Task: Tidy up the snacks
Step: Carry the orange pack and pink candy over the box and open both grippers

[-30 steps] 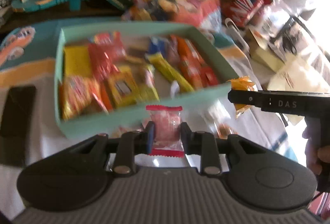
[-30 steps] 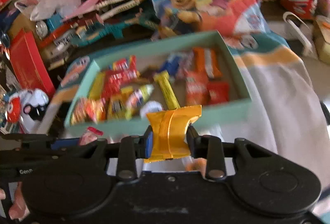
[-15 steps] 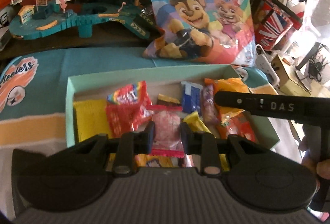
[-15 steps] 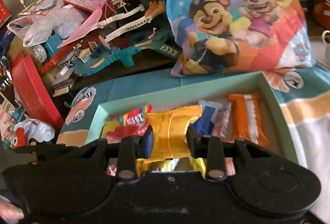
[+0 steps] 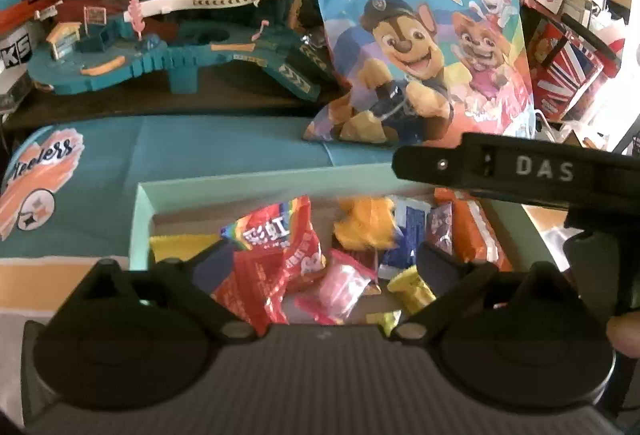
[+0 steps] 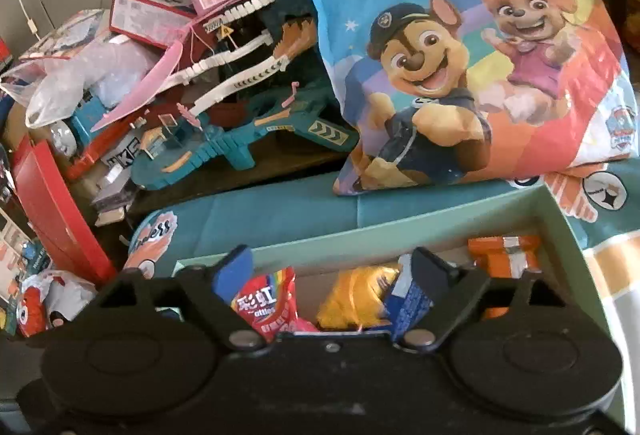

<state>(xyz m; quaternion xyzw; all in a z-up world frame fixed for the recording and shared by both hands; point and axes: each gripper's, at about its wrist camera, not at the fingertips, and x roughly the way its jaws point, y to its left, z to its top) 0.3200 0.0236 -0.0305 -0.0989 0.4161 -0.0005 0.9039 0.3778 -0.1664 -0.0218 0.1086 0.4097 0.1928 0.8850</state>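
A mint-green box [image 5: 248,182] holds several wrapped snacks. My left gripper [image 5: 320,255] is open above the box, and the pink candy packet [image 5: 344,285] lies loose in the box between its fingers. My right gripper [image 6: 332,267] is open above the same box [image 6: 360,239], and the yellow snack packet [image 6: 356,295] lies loose below it. That yellow packet also shows in the left wrist view [image 5: 366,223]. A red Skittles bag [image 5: 276,235] lies at the box's middle. The right gripper's side [image 5: 520,171] crosses the left wrist view.
A large Paw Patrol snack bag [image 6: 460,55] leans behind the box. A teal toy track set [image 5: 168,35] stands at the back left. Red boxes and clutter [image 6: 48,203] lie to the left. The box sits on a teal and white cloth [image 5: 200,147].
Both grippers opened over the box. The pink candy dropped from the left gripper and the yellow packet dropped from the right gripper into the box.
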